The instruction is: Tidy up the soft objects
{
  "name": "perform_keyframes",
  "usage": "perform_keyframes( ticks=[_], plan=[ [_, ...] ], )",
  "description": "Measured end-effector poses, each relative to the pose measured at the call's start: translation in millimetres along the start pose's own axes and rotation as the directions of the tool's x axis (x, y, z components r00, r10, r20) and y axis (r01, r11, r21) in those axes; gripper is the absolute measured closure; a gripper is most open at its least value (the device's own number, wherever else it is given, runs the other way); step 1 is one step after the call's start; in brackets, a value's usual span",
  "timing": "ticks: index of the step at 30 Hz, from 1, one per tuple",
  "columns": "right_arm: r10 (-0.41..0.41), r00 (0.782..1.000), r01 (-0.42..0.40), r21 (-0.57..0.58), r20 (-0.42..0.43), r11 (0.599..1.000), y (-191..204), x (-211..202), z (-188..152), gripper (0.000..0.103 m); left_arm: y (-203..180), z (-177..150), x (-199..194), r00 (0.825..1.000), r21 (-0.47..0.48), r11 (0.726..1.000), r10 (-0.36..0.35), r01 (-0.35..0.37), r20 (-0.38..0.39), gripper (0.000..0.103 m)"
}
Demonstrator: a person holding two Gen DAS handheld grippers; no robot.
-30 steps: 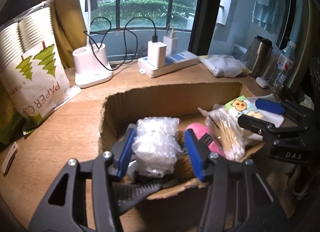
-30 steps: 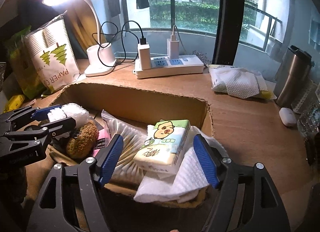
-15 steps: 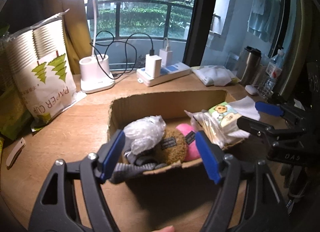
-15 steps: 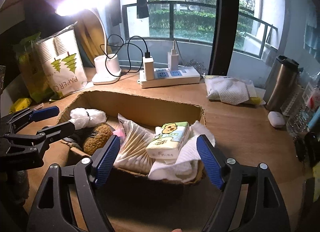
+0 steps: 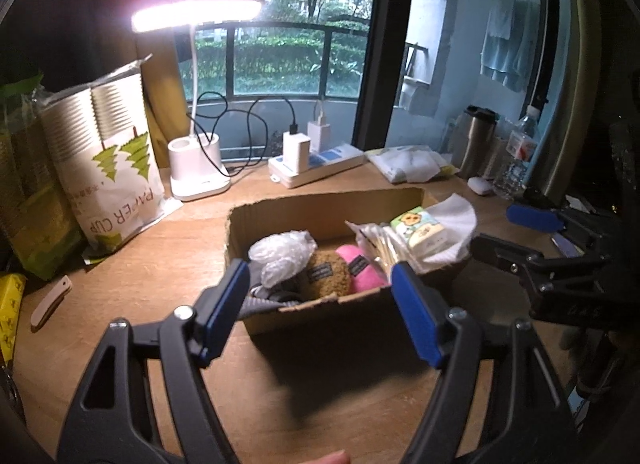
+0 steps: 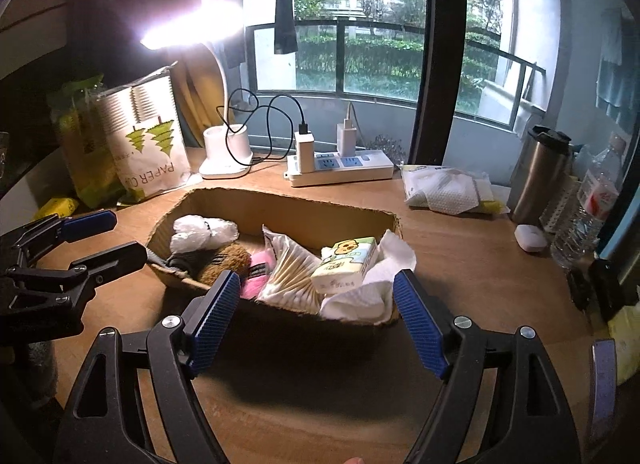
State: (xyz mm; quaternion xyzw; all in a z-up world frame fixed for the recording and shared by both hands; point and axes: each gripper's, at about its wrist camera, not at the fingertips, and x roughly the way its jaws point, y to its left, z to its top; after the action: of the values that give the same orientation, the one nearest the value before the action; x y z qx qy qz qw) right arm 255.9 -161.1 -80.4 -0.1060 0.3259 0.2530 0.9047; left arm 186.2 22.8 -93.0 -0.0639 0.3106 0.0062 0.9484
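A shallow cardboard box [image 5: 320, 200] [image 6: 280, 204] sits mid-desk. It holds a crumpled clear plastic bag [image 5: 282, 252] [image 6: 202, 230], a brown plush [image 5: 326, 274] [image 6: 222, 260], a pink plush [image 5: 360, 270] [image 6: 256, 278], a pack of cotton swabs [image 5: 380, 248] [image 6: 290, 272], a tissue pack [image 5: 422, 226] [image 6: 348, 264] and white paper towel [image 5: 452, 212] [image 6: 360, 296]. My left gripper [image 5: 320, 316] is open and empty, in front of the box. My right gripper [image 6: 318, 320] is open and empty, in front of the box too.
A paper-cup bag [image 5: 108, 168] [image 6: 148, 144], lit desk lamp [image 5: 198, 168] [image 6: 226, 152], power strip with chargers [image 5: 316, 168] [image 6: 340, 168], wet-wipe pack [image 5: 412, 162] [image 6: 448, 190], steel tumbler [image 5: 476, 140] [image 6: 540, 176] and water bottle [image 5: 516, 156] [image 6: 588, 204] line the back of the desk.
My left gripper let go of the plastic bag in the box, opened wide and pulled back. My right gripper also drew back from the box.
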Motion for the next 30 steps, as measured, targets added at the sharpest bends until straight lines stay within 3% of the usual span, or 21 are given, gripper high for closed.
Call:
perform_keyframes(
  ticks=[4,8,21,25,30],
  plan=[
    [-0.005,1.000,0.005,-0.001,0.012,1.000,4.4,-13.4,-5.4,0.021,-3.4,-5.0,-14.2,1.000,0.003,1.000,-0.007,0.007,0.014,0.027],
    [-0.007,1.000,0.007,0.000,0.022,1.000,8.9,-25.4,-10.7,0.021,-5.4,-9.0,-26.4,1.000,0.002,1.000,-0.014,0.014,0.028,0.018],
    [-0.030,0.996,0.030,0.005,0.080,1.000,20.0,-67.1,-23.1,0.021,-15.5,-15.2,-77.2,0.993,0.028,0.999,-0.019,0.015,0.115,0.016],
    [-0.034,0.993,0.035,0.000,0.114,0.999,24.9,-82.9,-22.0,0.021,-18.6,-13.8,-94.6,0.988,0.037,0.999,-0.014,0.009,0.154,0.007],
    [-0.044,0.985,0.046,-0.008,0.166,0.999,32.0,-105.9,-17.5,0.021,-19.9,-9.5,-119.8,0.977,0.037,0.999,-0.004,-0.004,0.214,0.006]
  ],
)
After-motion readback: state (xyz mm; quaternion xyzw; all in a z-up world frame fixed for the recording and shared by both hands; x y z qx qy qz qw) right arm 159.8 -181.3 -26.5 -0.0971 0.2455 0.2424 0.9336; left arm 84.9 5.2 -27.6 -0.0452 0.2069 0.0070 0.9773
